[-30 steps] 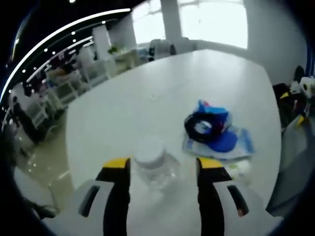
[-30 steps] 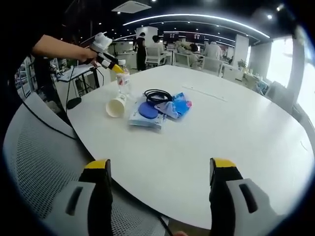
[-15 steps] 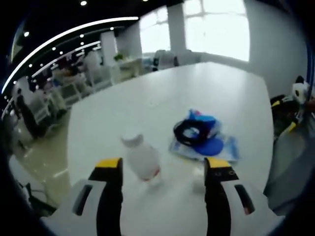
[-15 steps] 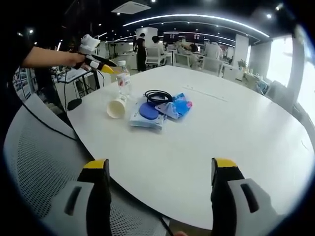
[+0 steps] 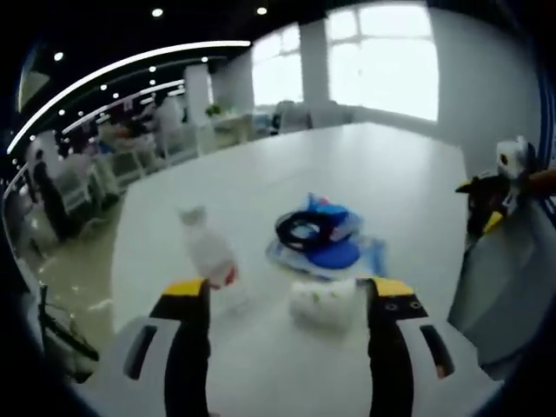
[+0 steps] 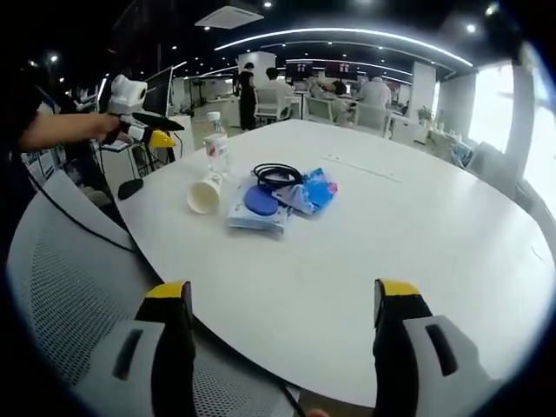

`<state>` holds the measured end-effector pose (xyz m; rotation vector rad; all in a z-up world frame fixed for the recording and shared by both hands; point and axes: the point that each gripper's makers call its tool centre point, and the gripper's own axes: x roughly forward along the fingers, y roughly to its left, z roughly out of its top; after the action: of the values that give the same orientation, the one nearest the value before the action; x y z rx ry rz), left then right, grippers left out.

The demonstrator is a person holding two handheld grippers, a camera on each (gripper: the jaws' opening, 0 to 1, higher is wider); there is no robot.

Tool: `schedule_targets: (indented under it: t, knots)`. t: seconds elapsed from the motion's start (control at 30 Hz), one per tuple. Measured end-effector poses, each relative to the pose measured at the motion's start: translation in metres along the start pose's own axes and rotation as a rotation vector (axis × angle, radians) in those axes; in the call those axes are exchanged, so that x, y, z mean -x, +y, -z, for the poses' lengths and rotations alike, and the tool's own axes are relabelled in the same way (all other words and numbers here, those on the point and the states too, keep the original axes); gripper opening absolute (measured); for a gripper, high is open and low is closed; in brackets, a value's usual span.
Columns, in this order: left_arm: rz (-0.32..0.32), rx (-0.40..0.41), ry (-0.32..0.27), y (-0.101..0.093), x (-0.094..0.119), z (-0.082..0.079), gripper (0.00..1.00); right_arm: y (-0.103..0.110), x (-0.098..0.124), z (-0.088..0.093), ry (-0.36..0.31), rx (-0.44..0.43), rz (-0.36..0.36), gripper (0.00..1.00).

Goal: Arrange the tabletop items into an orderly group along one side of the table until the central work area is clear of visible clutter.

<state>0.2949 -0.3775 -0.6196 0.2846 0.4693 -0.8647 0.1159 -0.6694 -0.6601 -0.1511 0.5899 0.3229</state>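
A clear plastic bottle (image 5: 208, 252) with a white cap stands upright near the table edge, just beyond my left gripper (image 5: 288, 295), whose jaws are open and hold nothing. A white paper cup (image 5: 323, 301) lies on its side between the jaw tips' line and a pile: black coiled cable (image 5: 306, 228), blue disc (image 5: 334, 254) and blue packet (image 5: 328, 211). From the right gripper view I see the bottle (image 6: 215, 148), the cup (image 6: 205, 195), the cable (image 6: 276, 174), the disc (image 6: 259, 198) and the left gripper (image 6: 161, 137) in a person's hand. My right gripper (image 6: 282, 295) hangs open over the near table edge.
The round white table (image 6: 417, 226) stretches wide to the right of the pile. A grey mesh chair (image 6: 61, 287) stands at the near edge. The right gripper (image 5: 483, 201) and a chair back (image 5: 499, 278) sit across the table. Desks and people fill the background.
My left gripper has let go of the bottle and drawn back from it. The bottle now stands on the table alone. The right gripper has stayed still.
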Motion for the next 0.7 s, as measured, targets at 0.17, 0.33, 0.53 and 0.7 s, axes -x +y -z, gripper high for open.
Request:
schedule_targets:
  t: [0.17,0.33,0.53,0.7]
  knots:
    - [-0.005,0.014,-0.013,-0.019,0.015,0.008,0.74,0.0,0.0,-0.001,-0.007,-0.001,0.002,0.86]
    - [-0.007,0.016,-0.025,-0.036,0.027,0.01,0.76,-0.001,0.001,-0.002,-0.016,-0.013,0.005,0.87]
    - [0.001,0.016,-0.026,-0.057,0.038,0.009,0.82,0.0,0.001,-0.002,-0.014,-0.016,0.001,0.89]
    - [0.0,0.034,-0.041,-0.08,0.046,0.014,0.88,-0.002,0.001,-0.002,-0.017,-0.026,0.006,0.92]
